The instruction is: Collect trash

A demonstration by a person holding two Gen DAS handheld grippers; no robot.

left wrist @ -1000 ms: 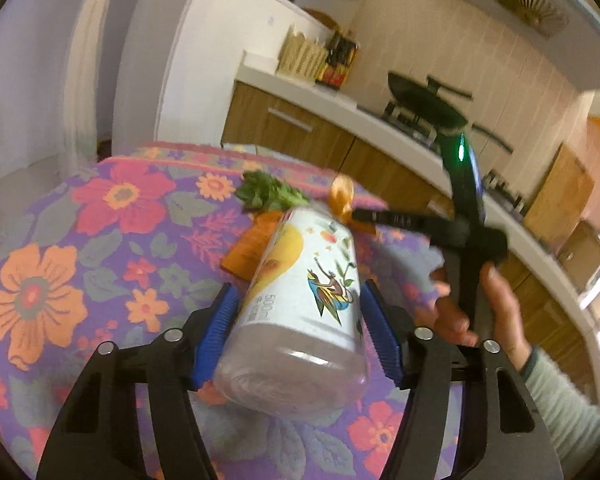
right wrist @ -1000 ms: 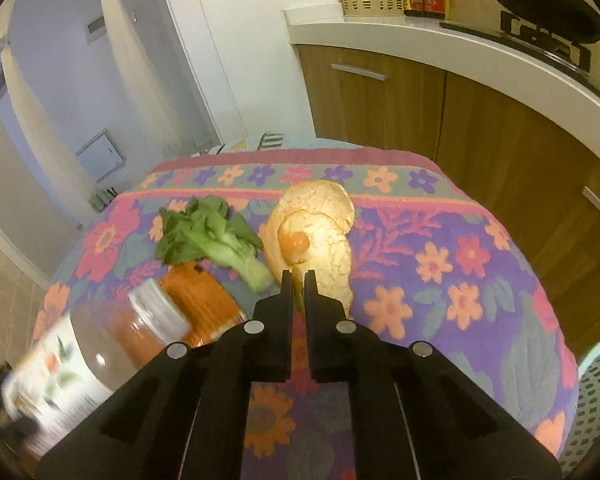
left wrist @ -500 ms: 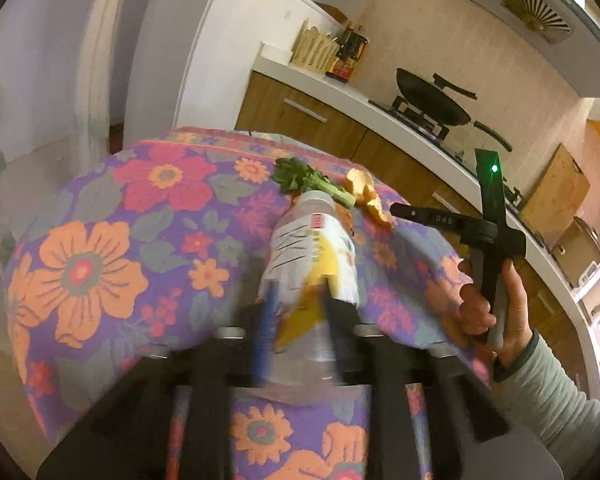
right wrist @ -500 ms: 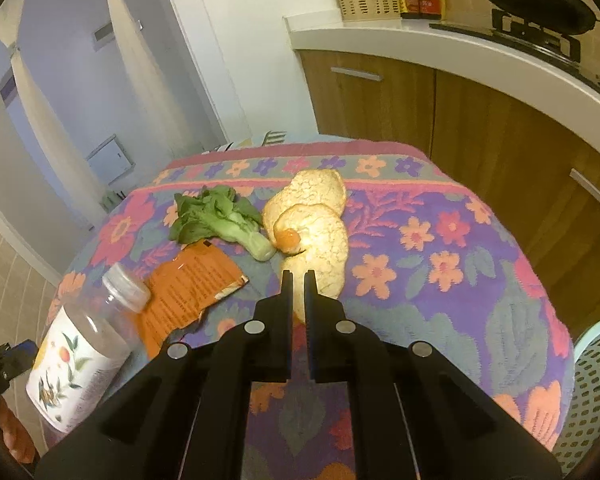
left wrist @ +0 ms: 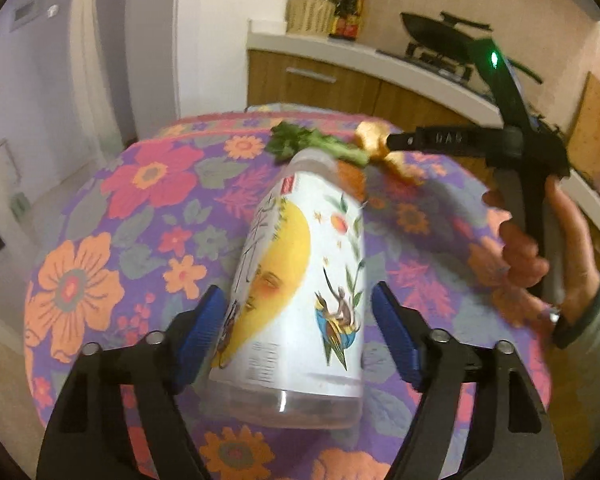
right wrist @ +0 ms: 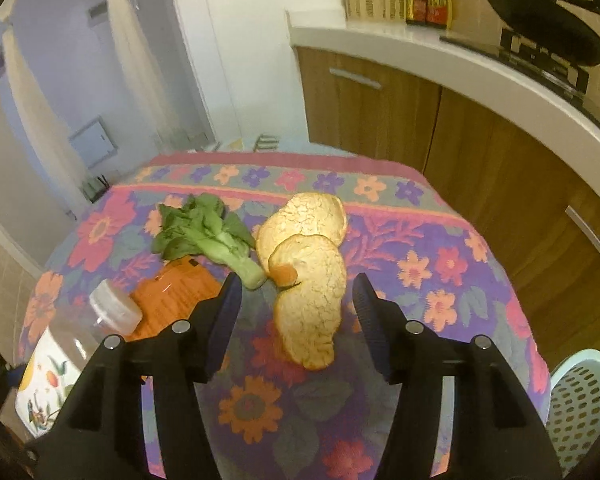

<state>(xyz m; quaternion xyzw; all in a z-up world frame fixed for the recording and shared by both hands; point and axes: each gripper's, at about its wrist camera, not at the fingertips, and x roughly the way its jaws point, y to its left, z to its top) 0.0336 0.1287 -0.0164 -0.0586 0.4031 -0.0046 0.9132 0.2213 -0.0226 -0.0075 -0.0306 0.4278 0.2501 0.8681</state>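
A plastic bottle (left wrist: pixel 300 292) with a white illustrated label lies between the blue pads of my left gripper (left wrist: pixel 300 328); the jaws stand wide, with a gap at the right pad. It also shows in the right wrist view (right wrist: pixel 60 356) at lower left. My right gripper (right wrist: pixel 296 308) is open above the orange peel (right wrist: pixel 308 280) on the flowered tablecloth (right wrist: pixel 440 260). A bok choy (right wrist: pixel 204 236) and an orange wrapper (right wrist: pixel 172 300) lie left of the peel. The right gripper also shows in the left wrist view (left wrist: pixel 396 142), near the peel (left wrist: pixel 374 144).
A pale blue perforated basket (right wrist: pixel 580 400) stands low beside the table at the right. Wooden cabinets and a white counter (right wrist: pixel 460 60) with a wok, bottles and a wicker holder run behind the table. A hand (left wrist: pixel 540 264) holds the right gripper.
My right gripper has opened from shut and now straddles the orange peel. My left gripper's jaws have spread wider around the bottle. The bottle has rolled, showing a different side of its label.
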